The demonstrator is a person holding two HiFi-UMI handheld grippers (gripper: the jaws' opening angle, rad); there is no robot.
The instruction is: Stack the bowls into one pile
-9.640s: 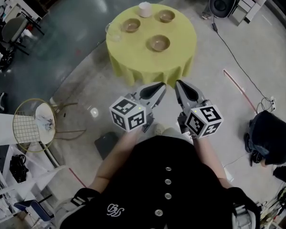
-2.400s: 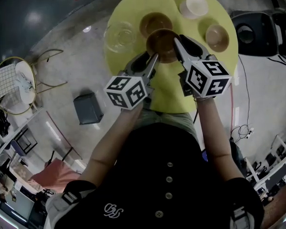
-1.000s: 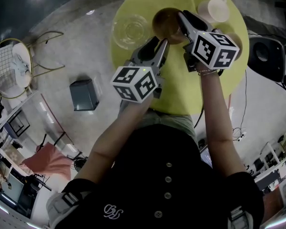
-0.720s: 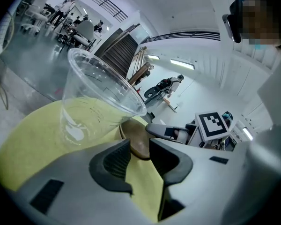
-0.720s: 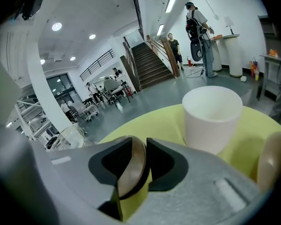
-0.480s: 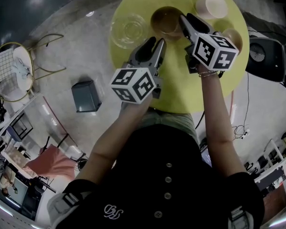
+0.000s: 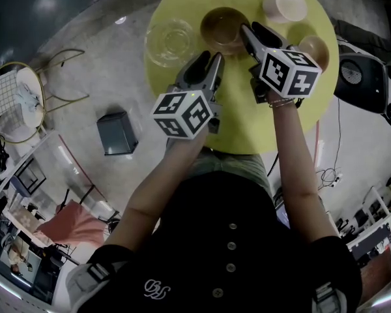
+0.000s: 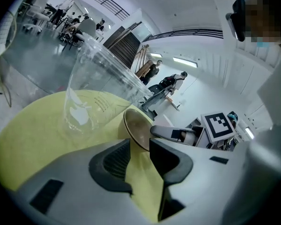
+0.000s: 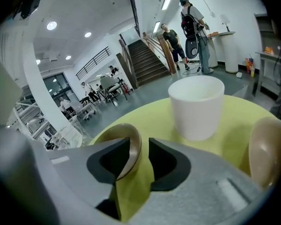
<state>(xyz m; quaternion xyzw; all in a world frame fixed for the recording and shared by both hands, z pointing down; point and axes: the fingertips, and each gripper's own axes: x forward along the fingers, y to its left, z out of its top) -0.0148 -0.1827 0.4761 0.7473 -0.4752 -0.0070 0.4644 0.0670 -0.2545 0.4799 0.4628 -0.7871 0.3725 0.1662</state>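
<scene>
On the round yellow table a brown bowl rests where another brown bowl stood, so they look nested. My right gripper is at its right rim. The rim stands between the jaws, which have just been opening; a gap shows beside it and the pads no longer press. A third brown bowl sits to the right, also at the right gripper view's edge. My left gripper hovers just short of the nested bowl, open with nothing in it.
A clear glass bowl stands left of the brown bowls, close in front of the left gripper. A white cup stands at the table's far right, large in the right gripper view. The floor holds a dark box and a wire chair.
The brown bowl, carried nearer me earlier, now sits on the far bowl's spot. Over the last second the right gripper sank slightly, and the bowl shifted a little left.
</scene>
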